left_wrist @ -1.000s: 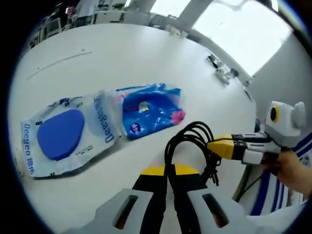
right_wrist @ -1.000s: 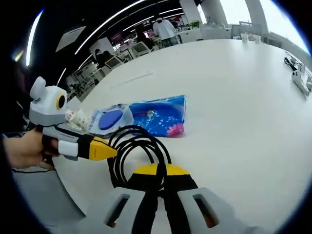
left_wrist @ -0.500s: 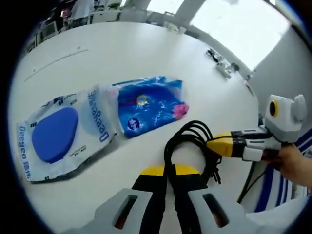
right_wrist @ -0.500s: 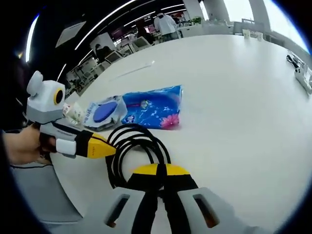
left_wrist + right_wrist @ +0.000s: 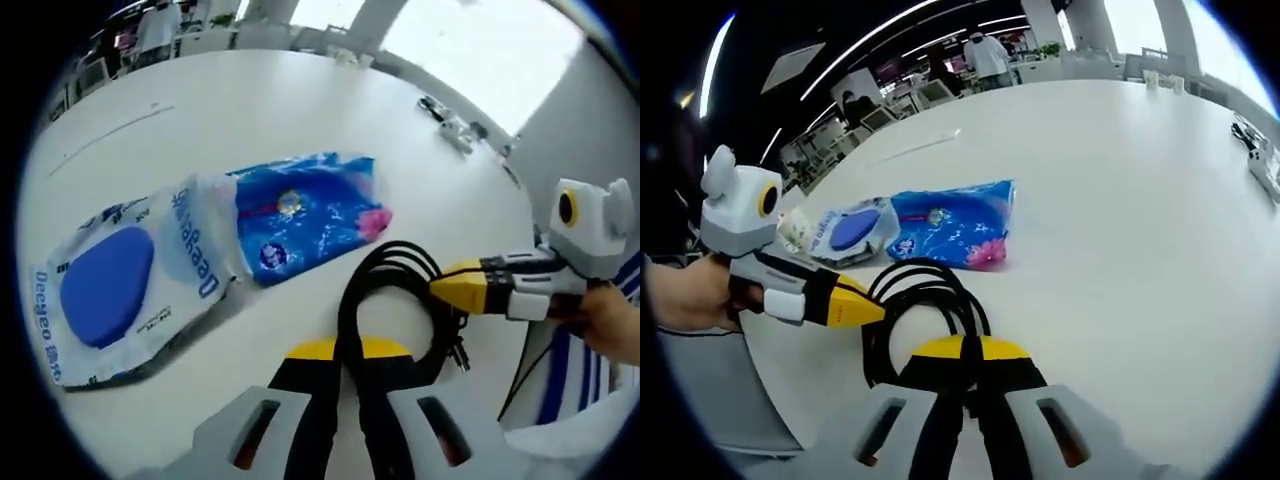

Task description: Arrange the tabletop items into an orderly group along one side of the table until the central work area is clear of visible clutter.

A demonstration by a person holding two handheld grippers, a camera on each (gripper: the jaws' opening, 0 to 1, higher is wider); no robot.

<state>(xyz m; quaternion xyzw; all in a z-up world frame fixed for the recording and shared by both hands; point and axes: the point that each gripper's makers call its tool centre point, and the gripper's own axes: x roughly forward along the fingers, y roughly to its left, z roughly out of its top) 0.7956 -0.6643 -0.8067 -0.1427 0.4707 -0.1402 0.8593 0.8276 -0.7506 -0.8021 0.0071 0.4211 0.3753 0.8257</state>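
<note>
While beside cable [image 5: 395,300], two packets [image 5: 200,255]

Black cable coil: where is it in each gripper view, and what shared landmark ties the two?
Left gripper view: black cable coil sits lower centre-right, above the left gripper.
Right gripper view: coil sits lower centre-left, above the right gripper.
Shared landmark: the blue floral packet, just beyond the coil.

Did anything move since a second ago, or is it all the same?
Almost the same. Both grippers stay shut on the black cable, the left gripper and the right gripper holding the coil between them. The blue packet and the clear Deeyeo packet lie where they were; only the cameras drifted slightly.
</note>
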